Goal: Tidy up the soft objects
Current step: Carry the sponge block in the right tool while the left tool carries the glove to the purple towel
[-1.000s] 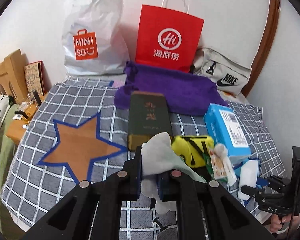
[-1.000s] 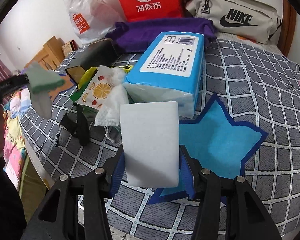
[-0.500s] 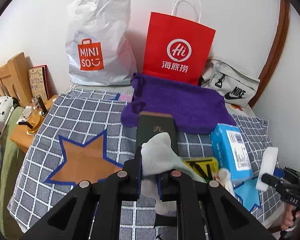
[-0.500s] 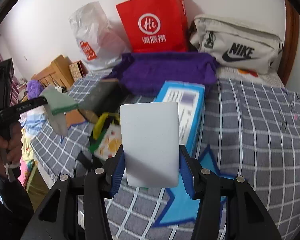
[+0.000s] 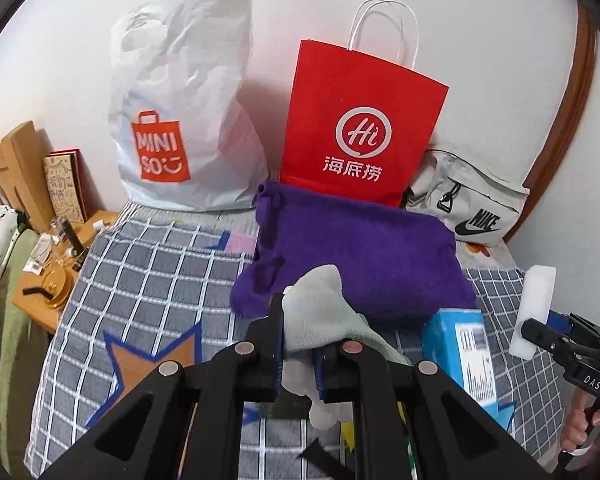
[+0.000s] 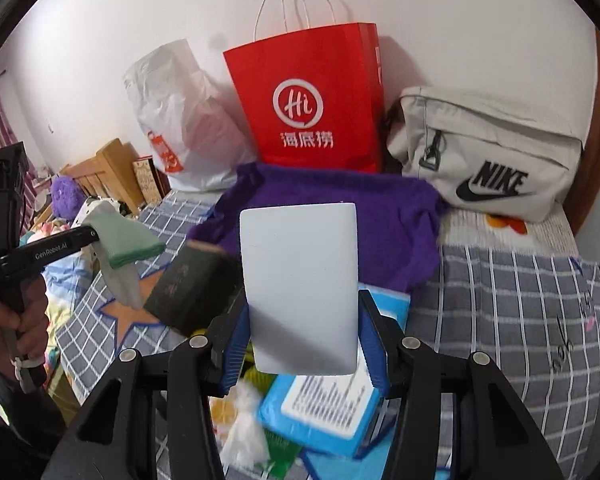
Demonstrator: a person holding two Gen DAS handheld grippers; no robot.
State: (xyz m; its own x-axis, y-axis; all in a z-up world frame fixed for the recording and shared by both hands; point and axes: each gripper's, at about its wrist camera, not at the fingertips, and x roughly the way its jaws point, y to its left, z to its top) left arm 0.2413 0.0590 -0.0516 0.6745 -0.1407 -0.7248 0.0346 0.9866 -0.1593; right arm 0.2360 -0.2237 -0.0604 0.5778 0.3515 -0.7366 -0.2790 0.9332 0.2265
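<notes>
My left tongs (image 5: 299,354) squeeze a pale green cloth (image 5: 320,316) up in the air. My right tongs (image 6: 302,340) squeeze a white sponge (image 6: 300,288), also up off the bed (image 6: 500,300). Below lies a blue tissue pack (image 6: 320,412). Farther back sits a purple towel (image 5: 356,260). Against the wall stand a red paper bag (image 5: 360,132), a white plastic bag (image 5: 180,120) and a grey bag (image 6: 488,152).

Left gripper (image 5: 299,354) clamped on pale green cloth (image 5: 320,316), raised; right gripper (image 6: 304,344) at its 3 o'clock, clamped on white sponge (image 6: 300,286).
</notes>
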